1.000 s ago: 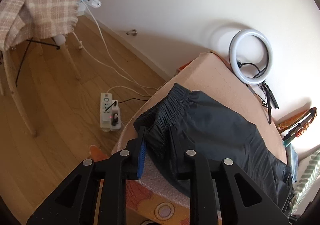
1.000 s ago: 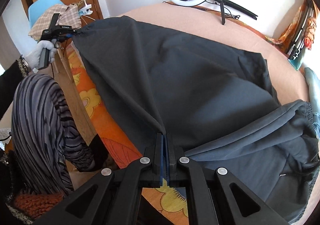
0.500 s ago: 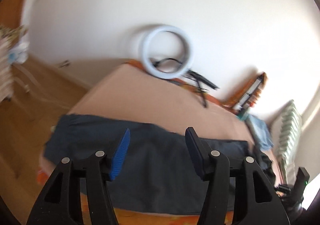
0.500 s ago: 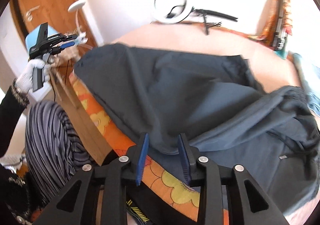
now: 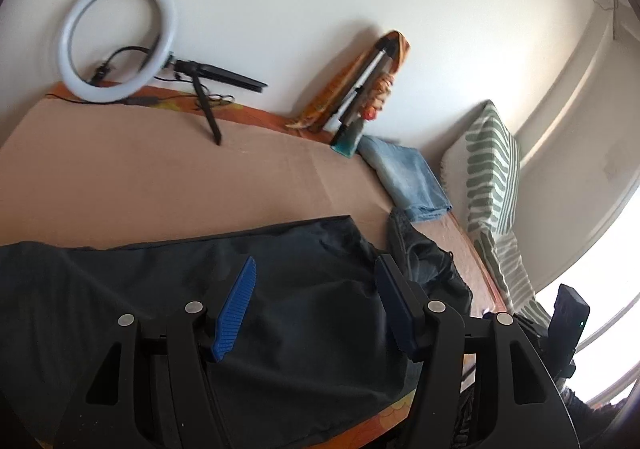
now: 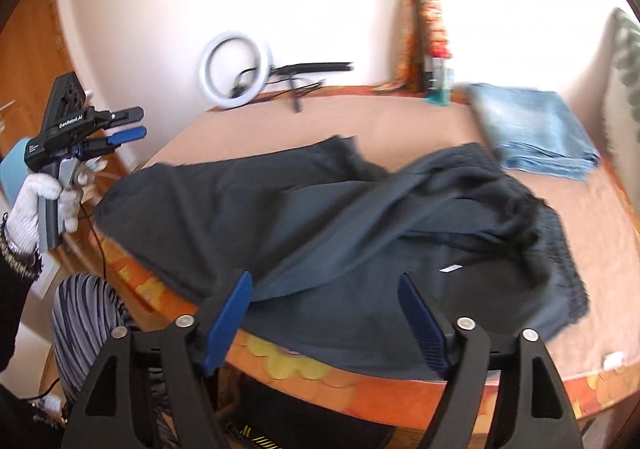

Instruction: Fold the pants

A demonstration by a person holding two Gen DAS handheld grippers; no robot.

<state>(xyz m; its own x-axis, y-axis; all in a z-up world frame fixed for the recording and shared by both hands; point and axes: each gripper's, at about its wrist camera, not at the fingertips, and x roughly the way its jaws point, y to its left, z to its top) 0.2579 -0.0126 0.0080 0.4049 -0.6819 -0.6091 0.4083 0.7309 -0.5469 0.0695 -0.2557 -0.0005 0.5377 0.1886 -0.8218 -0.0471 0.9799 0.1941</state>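
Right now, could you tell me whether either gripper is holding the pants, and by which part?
Nothing is held: the left gripper and right gripper are both open, above the dark pants lying on the bed.

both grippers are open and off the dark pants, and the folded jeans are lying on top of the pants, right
Not quite. The folded jeans lie apart from the dark pants, on the bed cover beyond the waistband, as the right wrist view shows. The rest holds: the left gripper and right gripper are both open, gripping nothing.
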